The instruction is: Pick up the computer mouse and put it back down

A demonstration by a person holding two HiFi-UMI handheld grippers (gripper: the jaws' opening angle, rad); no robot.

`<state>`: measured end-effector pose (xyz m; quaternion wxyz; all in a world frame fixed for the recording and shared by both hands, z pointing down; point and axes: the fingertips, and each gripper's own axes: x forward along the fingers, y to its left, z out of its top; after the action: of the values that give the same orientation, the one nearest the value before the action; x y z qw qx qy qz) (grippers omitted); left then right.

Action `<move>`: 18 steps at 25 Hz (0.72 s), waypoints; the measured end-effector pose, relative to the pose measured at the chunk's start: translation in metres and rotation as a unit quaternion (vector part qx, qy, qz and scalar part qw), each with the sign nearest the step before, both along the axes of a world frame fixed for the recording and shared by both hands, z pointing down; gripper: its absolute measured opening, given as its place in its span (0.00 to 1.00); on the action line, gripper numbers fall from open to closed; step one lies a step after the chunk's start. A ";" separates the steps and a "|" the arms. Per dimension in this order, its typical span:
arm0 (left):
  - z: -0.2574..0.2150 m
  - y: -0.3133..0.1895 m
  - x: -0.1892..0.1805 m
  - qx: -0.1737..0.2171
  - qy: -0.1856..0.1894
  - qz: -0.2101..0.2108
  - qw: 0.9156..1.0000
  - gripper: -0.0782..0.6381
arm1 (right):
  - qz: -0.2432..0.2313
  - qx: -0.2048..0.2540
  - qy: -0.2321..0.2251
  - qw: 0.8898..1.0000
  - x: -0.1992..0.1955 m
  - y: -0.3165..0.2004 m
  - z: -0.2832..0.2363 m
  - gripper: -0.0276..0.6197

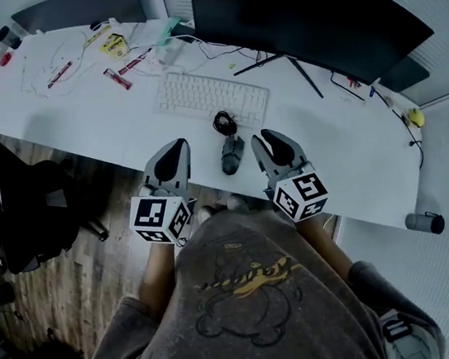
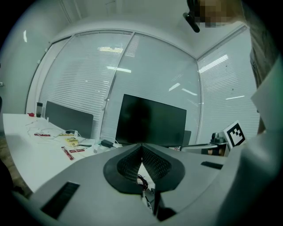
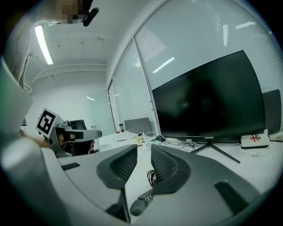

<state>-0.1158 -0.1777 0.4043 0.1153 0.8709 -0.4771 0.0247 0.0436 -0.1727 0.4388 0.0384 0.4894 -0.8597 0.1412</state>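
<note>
Your left gripper (image 1: pixel 174 147) has its ribbed dark pads closed tip to tip, with nothing between them. Your right gripper (image 1: pixel 269 137) stands narrowly parted, gripping nothing. The rounded dark computer mouse (image 1: pixel 232 155) lies on the smooth white tabletop (image 1: pixel 345 144) between your two grippers. Its black cable (image 1: pixel 223 121) is coiled just beyond it, near the flat white keyboard (image 1: pixel 210 97).

Dark computer mouse (image 1: pixel 232 155) lies flat on white desk (image 1: pixel 346 156).

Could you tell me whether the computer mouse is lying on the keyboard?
No, the mouse lies on the bare desk, apart from the keyboard.
</note>
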 end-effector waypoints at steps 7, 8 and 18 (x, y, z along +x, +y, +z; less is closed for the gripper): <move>0.004 0.003 -0.002 -0.005 -0.004 0.003 1.000 0.13 | -0.008 -0.035 -0.001 0.999 -0.008 -0.001 0.015 0.49; 0.004 0.004 -0.003 -0.006 -0.004 0.004 1.000 0.13 | -0.009 -0.042 -0.001 0.999 -0.011 -0.001 0.018 0.53; 0.011 0.007 -0.009 -0.016 -0.011 0.020 1.000 0.13 | 0.000 -0.103 0.007 0.995 -0.033 -0.004 0.063 0.84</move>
<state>-0.1245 -0.1711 0.4155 0.1237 0.8778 -0.4607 0.0447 0.0104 -0.1765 0.5017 0.0949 0.4841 -0.8400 0.2258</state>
